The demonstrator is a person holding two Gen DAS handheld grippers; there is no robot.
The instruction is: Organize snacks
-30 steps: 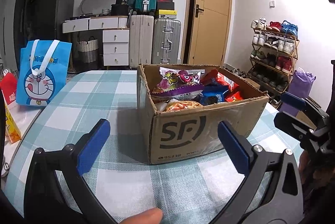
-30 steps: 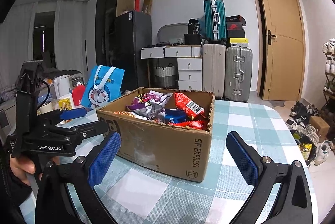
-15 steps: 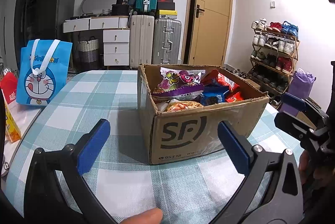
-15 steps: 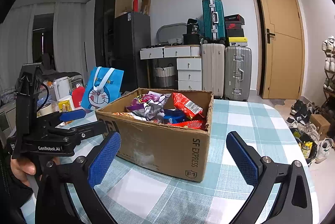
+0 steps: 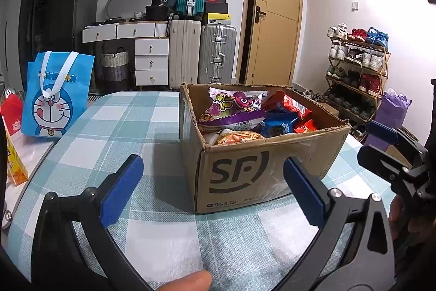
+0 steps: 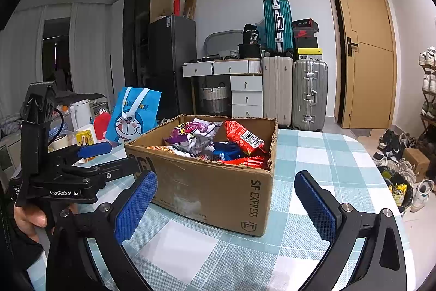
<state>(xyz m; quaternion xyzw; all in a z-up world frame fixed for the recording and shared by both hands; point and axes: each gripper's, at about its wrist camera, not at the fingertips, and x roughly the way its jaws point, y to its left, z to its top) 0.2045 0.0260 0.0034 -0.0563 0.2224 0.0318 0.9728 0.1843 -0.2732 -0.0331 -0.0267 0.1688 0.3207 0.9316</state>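
Cardboard box (image 5: 253, 155) sits open on the checked worktop (image 5: 114, 133), packed with snack packets (image 5: 234, 111): purple, red, blue, orange. I read its SF print facing my left gripper (image 5: 212, 189), whose fingers (image 5: 121, 190) are spread wide, nothing between them, low over the cloth short of the box. My right gripper (image 6: 224, 206) is likewise wide and unloaded, near the box's other corner. Blue cartoon tote bag (image 5: 55, 95) stands well apart at the worktop's left edge.
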